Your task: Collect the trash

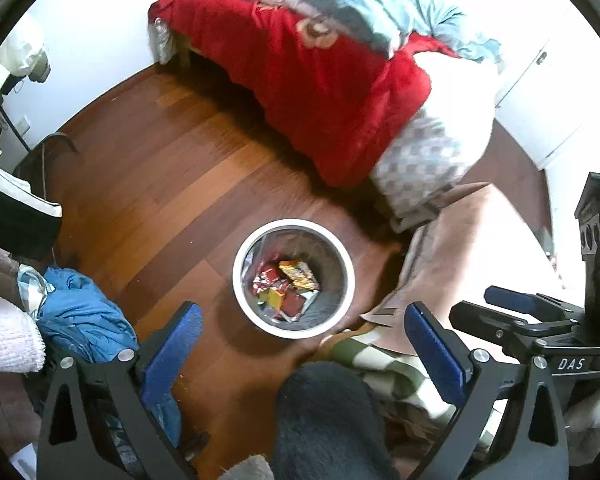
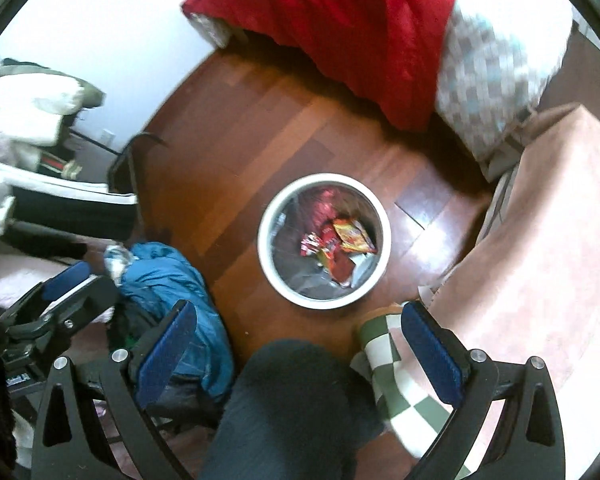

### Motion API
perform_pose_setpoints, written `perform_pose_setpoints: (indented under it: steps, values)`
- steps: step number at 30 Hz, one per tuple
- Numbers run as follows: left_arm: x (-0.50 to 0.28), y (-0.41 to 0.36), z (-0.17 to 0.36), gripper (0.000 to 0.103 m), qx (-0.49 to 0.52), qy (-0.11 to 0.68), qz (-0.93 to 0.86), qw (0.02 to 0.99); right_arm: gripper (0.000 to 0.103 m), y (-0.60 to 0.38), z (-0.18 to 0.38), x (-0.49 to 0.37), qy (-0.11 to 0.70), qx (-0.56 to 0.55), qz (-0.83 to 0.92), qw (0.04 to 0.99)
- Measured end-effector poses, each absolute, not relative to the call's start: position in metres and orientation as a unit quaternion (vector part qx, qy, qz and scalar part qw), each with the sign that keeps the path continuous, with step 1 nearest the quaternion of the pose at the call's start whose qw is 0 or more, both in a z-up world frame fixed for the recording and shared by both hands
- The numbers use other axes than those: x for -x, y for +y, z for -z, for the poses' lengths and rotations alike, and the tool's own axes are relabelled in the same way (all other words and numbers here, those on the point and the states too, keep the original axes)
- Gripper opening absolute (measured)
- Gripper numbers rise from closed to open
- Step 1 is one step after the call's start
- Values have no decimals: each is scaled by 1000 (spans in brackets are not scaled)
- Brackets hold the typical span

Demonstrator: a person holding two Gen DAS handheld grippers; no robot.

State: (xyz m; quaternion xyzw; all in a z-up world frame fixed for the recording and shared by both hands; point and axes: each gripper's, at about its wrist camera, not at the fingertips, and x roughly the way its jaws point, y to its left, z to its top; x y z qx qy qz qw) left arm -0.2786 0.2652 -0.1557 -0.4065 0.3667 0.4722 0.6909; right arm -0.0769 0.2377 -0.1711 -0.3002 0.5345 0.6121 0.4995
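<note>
A round white-rimmed trash bin stands on the wooden floor; it also shows in the right wrist view. Inside it lie several red and yellow snack wrappers. My left gripper is open and empty, held above and just in front of the bin. My right gripper is open and empty too, above the bin's near side. The right gripper shows at the right edge of the left wrist view; the left gripper shows at the left of the right wrist view.
A bed with a red blanket stands behind the bin. A pink rug lies at the right. Blue clothing is heaped at the left. The person's dark knee and a green checked slipper are below.
</note>
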Motion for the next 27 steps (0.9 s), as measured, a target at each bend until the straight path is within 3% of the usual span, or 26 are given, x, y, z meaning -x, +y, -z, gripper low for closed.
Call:
perform_pose_setpoints:
  steps: [13, 27]
  values:
    - [283, 230, 82, 103, 398, 328, -452, 728, 103, 191, 64, 82, 504, 268, -668, 477]
    - [285, 219, 73, 103, 407, 325, -451, 725, 103, 182, 43, 83, 500, 273, -676, 467]
